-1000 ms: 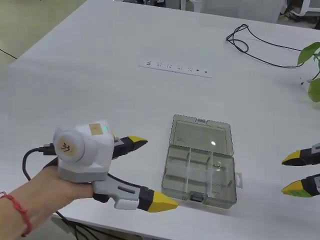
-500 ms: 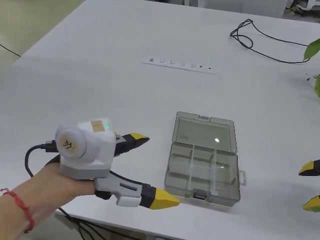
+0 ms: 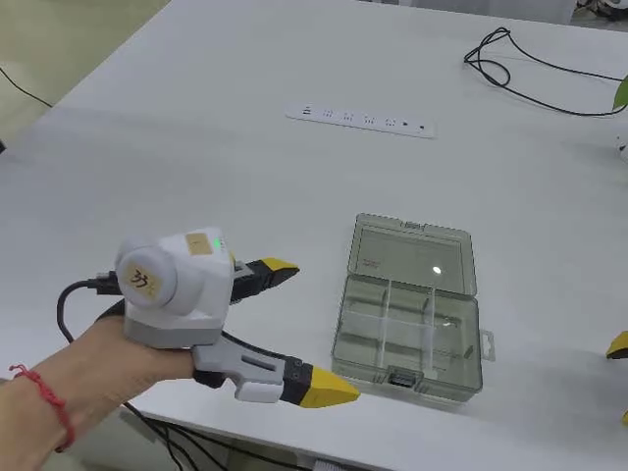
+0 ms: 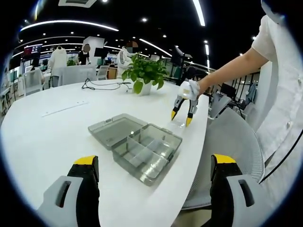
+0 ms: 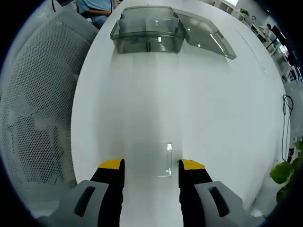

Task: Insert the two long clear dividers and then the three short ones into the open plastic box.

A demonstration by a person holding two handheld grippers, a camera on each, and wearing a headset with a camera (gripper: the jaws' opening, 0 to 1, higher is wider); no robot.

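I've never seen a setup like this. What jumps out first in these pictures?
The yellow-tipped left gripper, held open in a person's hand at the near-left edge of the table, grabs the eye first. Right of it sits the smoky plastic box, lid laid back open, its inside split into compartments. In the right gripper view, the open right gripper straddles a small clear divider lying on the table.

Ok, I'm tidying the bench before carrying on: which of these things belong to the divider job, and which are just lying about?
For the job:
open plastic box
clear divider, flat on the table within the open right gripper
left gripper, open

Lying about:
power strip
black cable
potted plant
mesh chair
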